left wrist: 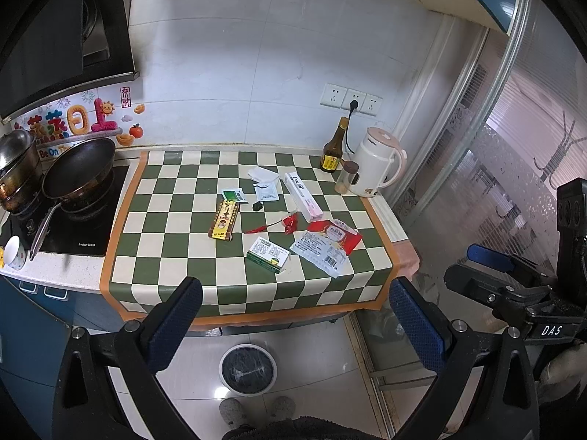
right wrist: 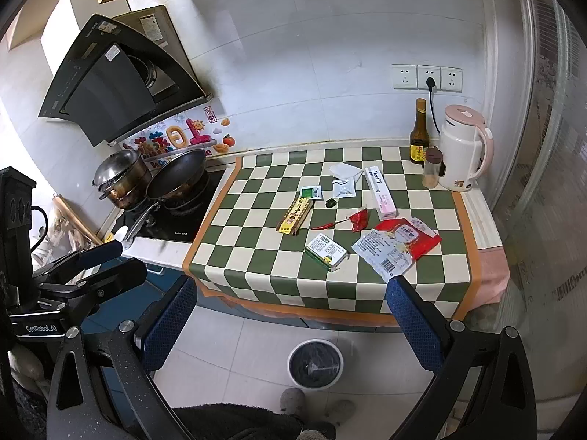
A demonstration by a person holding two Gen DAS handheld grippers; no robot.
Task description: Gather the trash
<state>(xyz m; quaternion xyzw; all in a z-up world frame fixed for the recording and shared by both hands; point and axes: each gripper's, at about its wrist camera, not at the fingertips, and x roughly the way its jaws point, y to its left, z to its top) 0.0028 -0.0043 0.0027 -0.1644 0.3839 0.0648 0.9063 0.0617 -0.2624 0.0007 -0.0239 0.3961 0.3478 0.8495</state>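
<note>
Grippers: left gripper (left wrist: 293,315) and right gripper (right wrist: 291,315) spread wide, empty
Start: green box (right wrist: 325,252), nearest bin (right wrist: 314,366) side, pinch its edges

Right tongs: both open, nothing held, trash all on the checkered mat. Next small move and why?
Probably bring the right tongs forward and down onto the red snack wrapper. It lies nearest the mat's front right edge, on the right tongs' side, and both tongs are open and empty, back from the counter. The bin sits on the floor just below, so the drop after is short.
</note>
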